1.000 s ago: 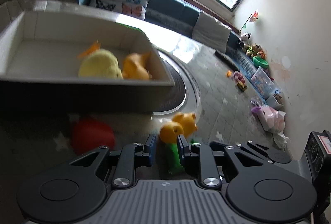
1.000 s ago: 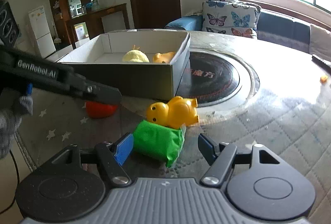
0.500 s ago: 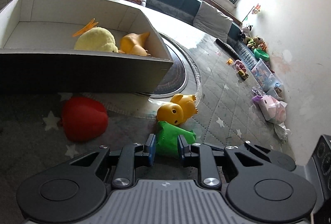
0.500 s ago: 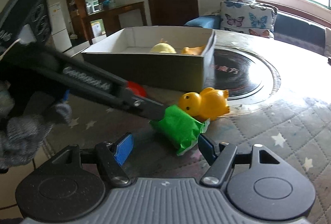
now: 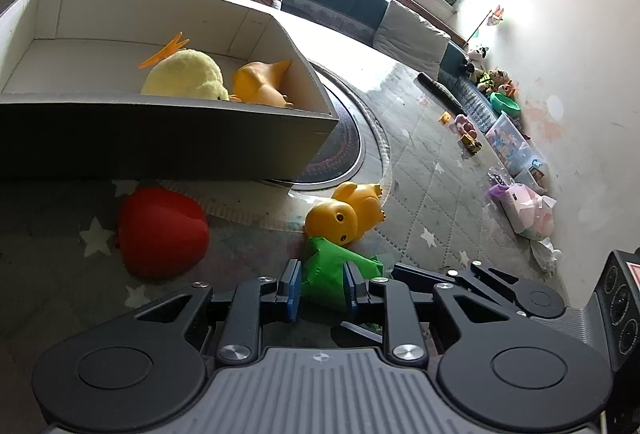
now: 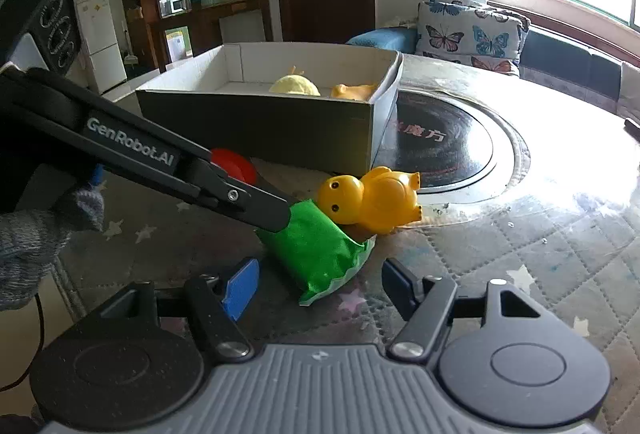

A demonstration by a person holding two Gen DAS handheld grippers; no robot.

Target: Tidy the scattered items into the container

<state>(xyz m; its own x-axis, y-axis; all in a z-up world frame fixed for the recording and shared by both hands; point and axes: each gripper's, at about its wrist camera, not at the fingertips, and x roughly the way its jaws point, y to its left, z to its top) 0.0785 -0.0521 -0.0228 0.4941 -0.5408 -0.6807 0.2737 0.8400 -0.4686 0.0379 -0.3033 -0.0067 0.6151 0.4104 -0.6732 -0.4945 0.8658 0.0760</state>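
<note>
A green packet (image 5: 326,280) lies on the table and my left gripper (image 5: 322,288) is shut on it. In the right wrist view the left gripper's fingers (image 6: 264,211) pinch the packet's (image 6: 316,250) left end. A yellow rubber toy (image 5: 346,211) lies against the packet's far side, also seen in the right wrist view (image 6: 372,199). A red heart-shaped toy (image 5: 162,232) lies to the left. The cardboard box (image 5: 168,137) behind holds a yellow plush chick (image 5: 184,75) and an orange toy (image 5: 260,81). My right gripper (image 6: 318,292) is open, just in front of the packet.
A round black hotplate (image 6: 444,141) is set in the table beside the box. A dark remote (image 5: 438,91) and small toys (image 5: 466,131) lie toward the table's far side. A sofa with butterfly cushions (image 6: 468,33) stands beyond the table.
My left gripper moved forward and down onto the green packet and now pinches it. The right gripper has drawn back slightly and stays open.
</note>
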